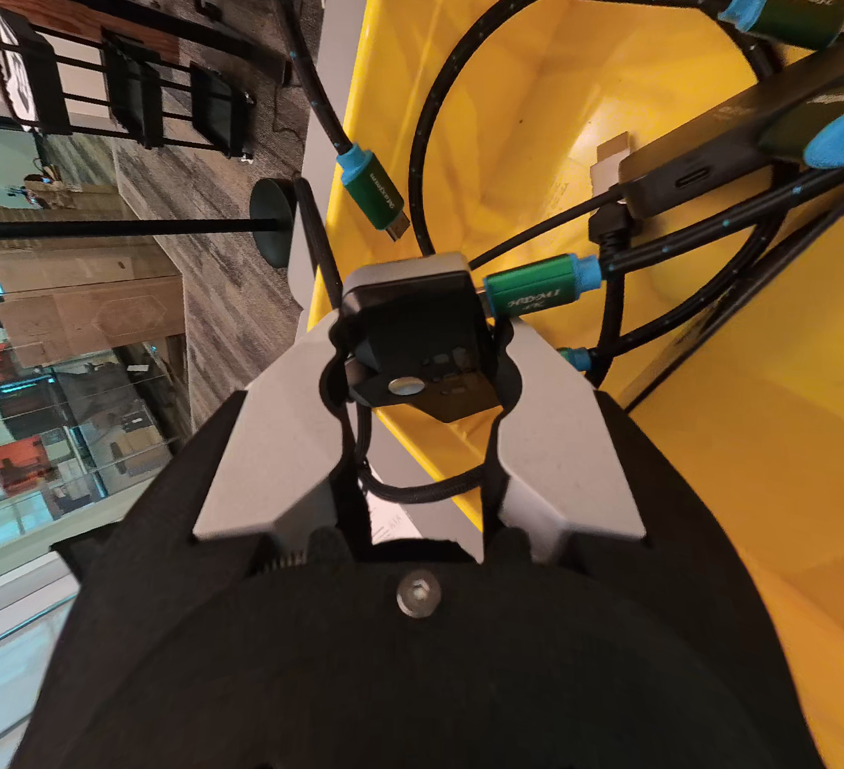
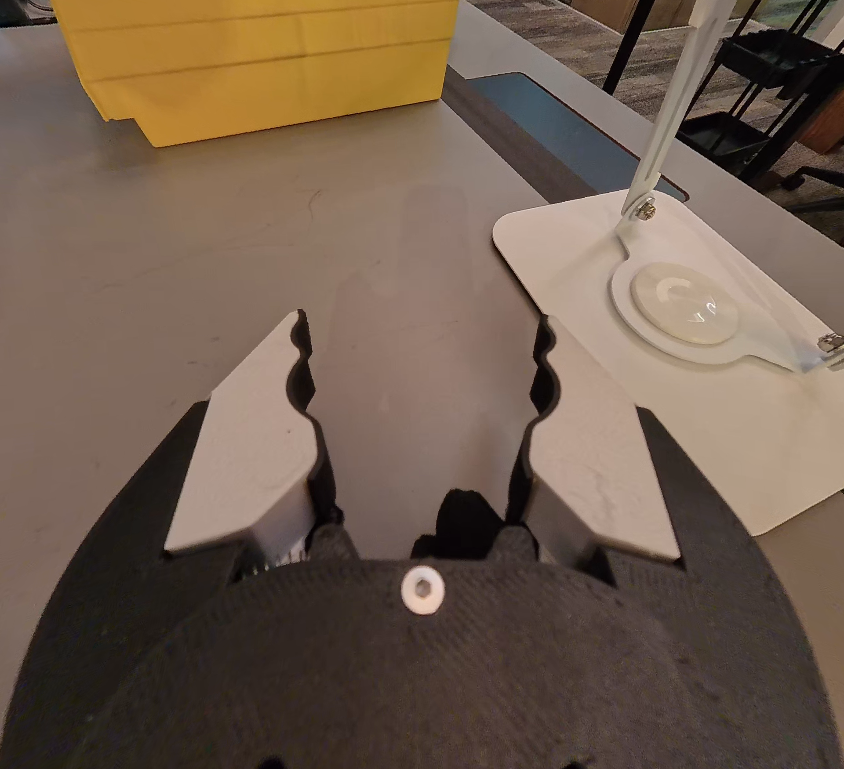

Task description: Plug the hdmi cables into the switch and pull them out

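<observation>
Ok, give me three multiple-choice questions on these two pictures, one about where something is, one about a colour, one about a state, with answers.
1. Where do the HDMI cables lie?
A. in the yellow bin
B. on the white stand base
C. on the floor

2. What colour are the plug shells?
A. red
B. green
C. white

3. How is the right hand-held gripper?
A. shut on a cable
B. shut on the switch
C. open, holding nothing

Answers: 1 A, the cables coil inside the bin's yellow walls. 2 B, green shells with blue collars. 3 C, bare grey table shows between its spread fingers; it is the left hand-held gripper that clamps the black switch.
</observation>
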The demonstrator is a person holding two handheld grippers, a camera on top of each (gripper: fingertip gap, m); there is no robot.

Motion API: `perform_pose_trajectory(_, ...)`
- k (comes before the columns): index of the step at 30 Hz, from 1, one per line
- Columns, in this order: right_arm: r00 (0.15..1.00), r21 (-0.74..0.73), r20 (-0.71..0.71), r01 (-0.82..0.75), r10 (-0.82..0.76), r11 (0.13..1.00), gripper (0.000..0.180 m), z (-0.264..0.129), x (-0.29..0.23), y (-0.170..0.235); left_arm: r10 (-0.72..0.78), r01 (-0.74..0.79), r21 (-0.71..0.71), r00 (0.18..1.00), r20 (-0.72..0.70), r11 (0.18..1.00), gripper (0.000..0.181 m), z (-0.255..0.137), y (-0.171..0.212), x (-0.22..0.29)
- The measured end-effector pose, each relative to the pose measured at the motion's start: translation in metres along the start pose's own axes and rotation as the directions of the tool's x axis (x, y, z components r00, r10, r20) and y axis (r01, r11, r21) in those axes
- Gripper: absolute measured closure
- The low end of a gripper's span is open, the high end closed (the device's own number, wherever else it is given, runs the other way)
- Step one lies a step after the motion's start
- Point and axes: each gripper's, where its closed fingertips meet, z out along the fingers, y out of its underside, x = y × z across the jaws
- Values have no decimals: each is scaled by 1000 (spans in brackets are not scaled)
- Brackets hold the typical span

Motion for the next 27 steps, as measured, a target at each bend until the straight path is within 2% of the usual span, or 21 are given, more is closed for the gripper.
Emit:
perform_pose_trajectory(16,1000,-4,1,2,-2,1000,83,0,0,1,32,-47,74,981,190,996,122,-56,-20,-19)
perform_pose_trajectory(27,1000,-3,3,0,0,1000,84,0,0,0,-62,35,159,984,166,987,122,-78,-29,-38)
